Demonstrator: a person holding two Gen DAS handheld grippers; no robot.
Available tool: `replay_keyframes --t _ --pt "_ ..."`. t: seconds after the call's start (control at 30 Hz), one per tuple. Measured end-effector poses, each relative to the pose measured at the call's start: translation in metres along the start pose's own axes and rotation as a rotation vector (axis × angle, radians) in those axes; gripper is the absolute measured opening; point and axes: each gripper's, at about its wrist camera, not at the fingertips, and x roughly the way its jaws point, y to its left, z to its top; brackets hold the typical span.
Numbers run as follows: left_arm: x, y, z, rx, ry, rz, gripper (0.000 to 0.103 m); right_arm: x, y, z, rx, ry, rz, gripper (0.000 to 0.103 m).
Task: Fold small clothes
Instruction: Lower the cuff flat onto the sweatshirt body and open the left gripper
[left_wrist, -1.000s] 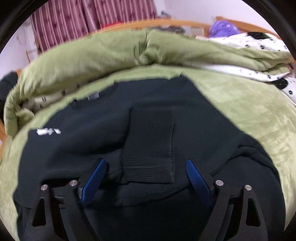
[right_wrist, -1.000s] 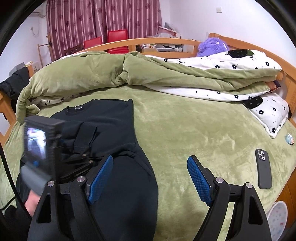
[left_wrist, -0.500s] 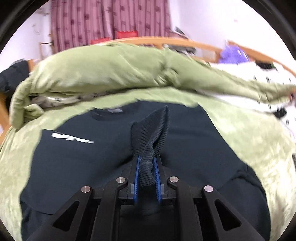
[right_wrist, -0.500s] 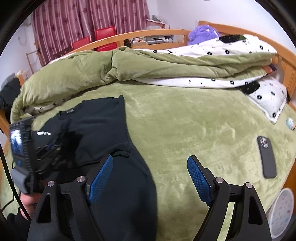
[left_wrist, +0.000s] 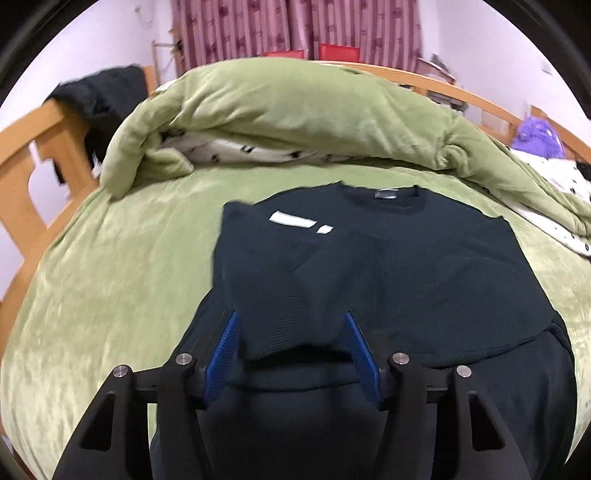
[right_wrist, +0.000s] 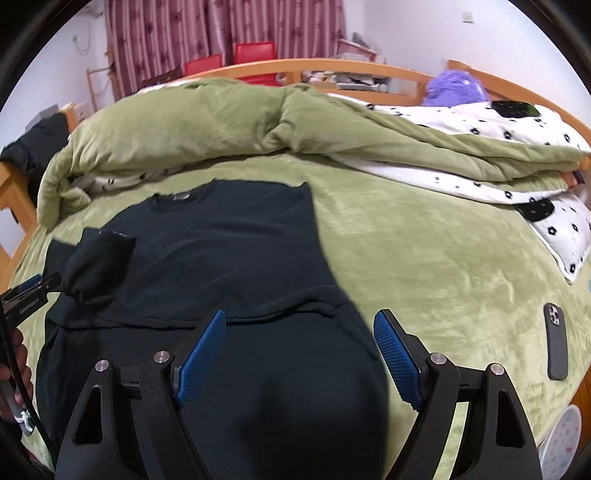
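A dark sweater (left_wrist: 424, 266) lies flat on the green bed, collar at the far end; it also shows in the right wrist view (right_wrist: 229, 258). Its sleeve with the ribbed cuff (left_wrist: 288, 321) lies folded across the left of the body. My left gripper (left_wrist: 291, 332) is open, its blue pads either side of the cuff, not pinching it. In the right wrist view the left gripper (right_wrist: 40, 284) sits at the left edge beside the cuff (right_wrist: 99, 266). My right gripper (right_wrist: 299, 332) is open and empty above the sweater's lower hem.
A rolled green duvet (right_wrist: 207, 122) and a white dotted quilt (right_wrist: 480, 129) lie along the far side. A phone (right_wrist: 556, 341) lies on the bed at the right. A wooden bed rail (left_wrist: 26, 166) runs on the left, with dark clothes (left_wrist: 99, 92) draped on it.
The left gripper closed on the sleeve cuff, carried it toward the left of the sweater, and has now opened and let it go. The right gripper stayed open.
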Motion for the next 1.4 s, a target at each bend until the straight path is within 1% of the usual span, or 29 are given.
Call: replay_keyframes --t 0.07,0.13,0.17,0.3,0.4,0.53,0.63,0.7,0.73,0.77,0.8,0.87,0.93,0.97,1.03,1.13,1.27,1.33,1.4 --pt "0.005 0.009 0.002 -0.016 0.020 0.004 0.056 0.002 0.007 -0.002 -0.038 -0.001 -0.013 0.081" --pt "0.007 0.015 0.002 -0.029 0.013 0.006 0.057 0.006 0.013 -0.005 -0.067 0.007 -0.036 0.081" --pt "0.009 0.019 0.002 -0.033 0.012 0.009 0.058 0.008 0.013 -0.005 -0.066 0.013 -0.042 0.081" --pt "0.029 0.025 -0.001 -0.028 0.053 0.008 0.058 0.011 0.008 -0.006 -0.040 0.032 -0.040 0.081" --pt "0.046 0.032 -0.004 -0.038 0.065 0.022 0.058 0.008 0.007 -0.007 -0.047 0.023 -0.057 0.081" --pt "0.070 0.049 -0.008 -0.127 0.099 -0.020 0.058 0.009 0.003 -0.007 -0.048 0.020 -0.069 0.081" --pt "0.082 0.056 -0.008 -0.157 0.091 -0.063 0.056 0.012 0.000 -0.007 -0.047 0.027 -0.077 0.081" --pt "0.087 0.057 -0.008 -0.167 0.090 -0.099 0.045 0.015 0.000 -0.007 -0.050 0.027 -0.079 0.081" --pt "0.089 0.057 -0.007 -0.170 0.090 -0.112 0.041 0.016 0.000 -0.007 -0.053 0.029 -0.081 0.081" --pt "0.090 0.056 -0.007 -0.171 0.087 -0.119 0.032 0.019 0.000 -0.007 -0.056 0.036 -0.086 0.081" --pt "0.090 0.054 -0.007 -0.161 0.079 -0.113 0.019 0.022 0.001 -0.007 -0.060 0.046 -0.091 0.081" --pt "0.087 0.053 -0.006 -0.142 0.056 -0.107 0.013 0.026 0.002 -0.009 -0.070 0.057 -0.092 0.081" --pt "0.076 0.056 0.000 -0.152 0.013 -0.128 0.012 0.027 0.006 -0.011 -0.092 0.060 -0.099 0.081" --pt "0.067 0.060 0.005 -0.169 -0.023 -0.138 0.012 0.027 0.008 -0.012 -0.102 0.057 -0.104 0.081" --pt "0.058 0.063 0.010 -0.178 -0.052 -0.139 0.012 0.026 0.009 -0.013 -0.110 0.051 -0.107 0.081" --pt "0.059 0.062 0.010 -0.167 -0.027 -0.129 0.012 0.027 0.010 -0.013 -0.113 0.054 -0.113 0.081" --pt "0.063 0.060 0.007 -0.162 0.011 -0.134 0.013 0.030 0.010 -0.014 -0.109 0.061 -0.123 0.081" --pt "0.066 0.060 0.007 -0.159 0.031 -0.122 0.015 0.030 0.010 -0.014 -0.110 0.060 -0.124 0.081" --pt "0.067 0.063 0.005 -0.169 0.035 -0.137 0.017 0.030 0.010 -0.014 -0.113 0.064 -0.129 0.081"
